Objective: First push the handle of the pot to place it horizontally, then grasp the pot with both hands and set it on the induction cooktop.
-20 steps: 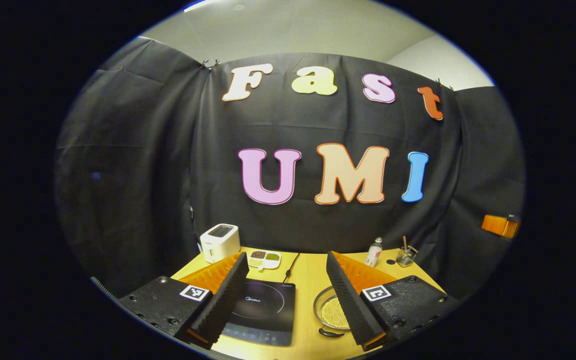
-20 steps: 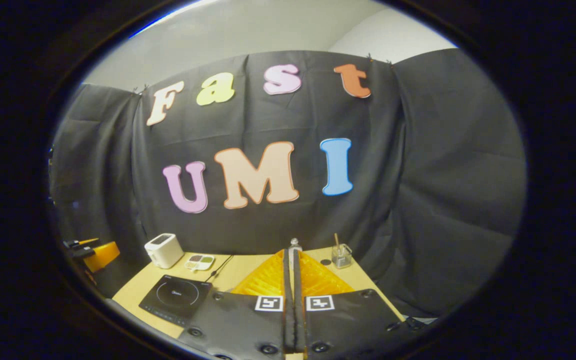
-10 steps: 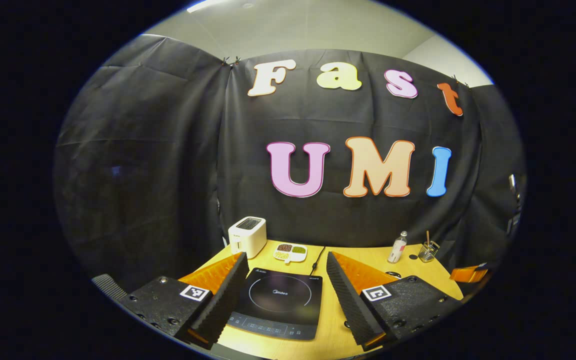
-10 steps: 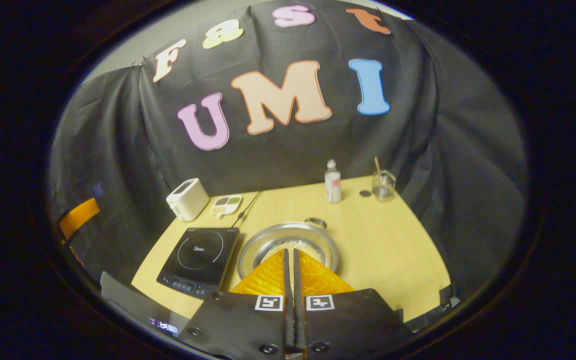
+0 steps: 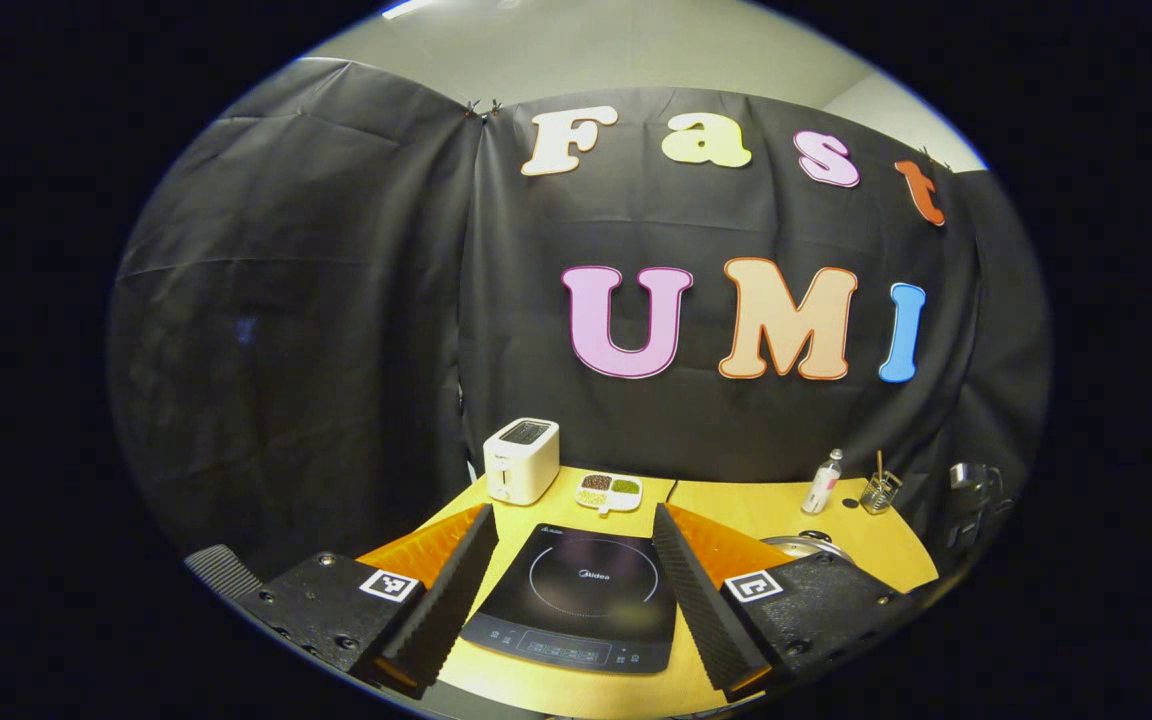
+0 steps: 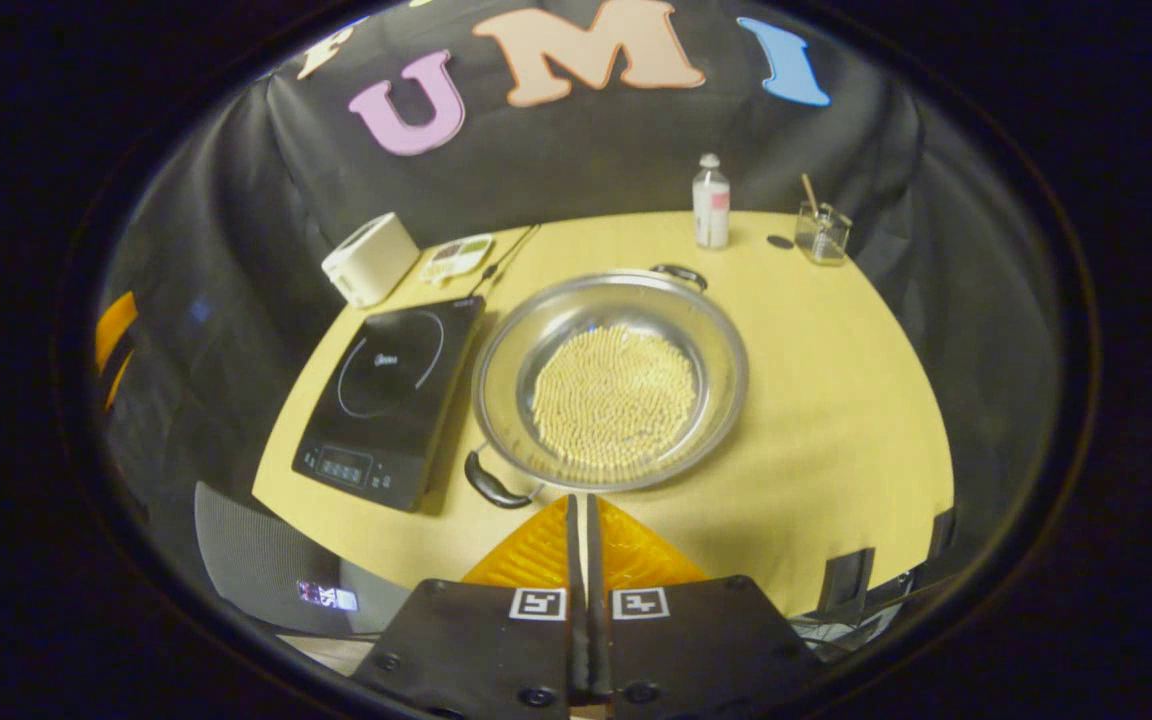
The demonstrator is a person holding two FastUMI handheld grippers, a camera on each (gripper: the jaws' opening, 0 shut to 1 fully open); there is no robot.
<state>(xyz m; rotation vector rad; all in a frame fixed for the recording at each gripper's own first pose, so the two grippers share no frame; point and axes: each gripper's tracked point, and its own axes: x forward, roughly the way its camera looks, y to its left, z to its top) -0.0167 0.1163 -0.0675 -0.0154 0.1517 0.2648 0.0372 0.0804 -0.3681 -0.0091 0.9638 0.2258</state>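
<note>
A wide steel pot (image 6: 611, 380) holding pale yellow grains stands on the wooden table, right beside the black induction cooktop (image 6: 386, 395). One black handle (image 6: 491, 482) points near-left and the other handle (image 6: 678, 272) points far-right, so they lie on a diagonal. My right gripper (image 6: 581, 498) is shut and empty, its tips hovering just short of the pot's near rim. In the left gripper view my left gripper (image 5: 571, 600) is open with the cooktop (image 5: 581, 600) showing between its fingers, and the pot's rim (image 5: 806, 545) peeks past the right finger.
At the back of the table stand a white toaster (image 6: 368, 258), a small divided dish (image 6: 456, 257), a bottle (image 6: 710, 200) and a glass with a stick (image 6: 821, 230). The cooktop's cable (image 6: 506, 258) runs to the back. A grey chair (image 6: 246, 545) sits off the near-left edge.
My right gripper has tipped downward, bringing the whole pot and table into its view. The left gripper has swung left, so the cooktop now lies between its fingers.
</note>
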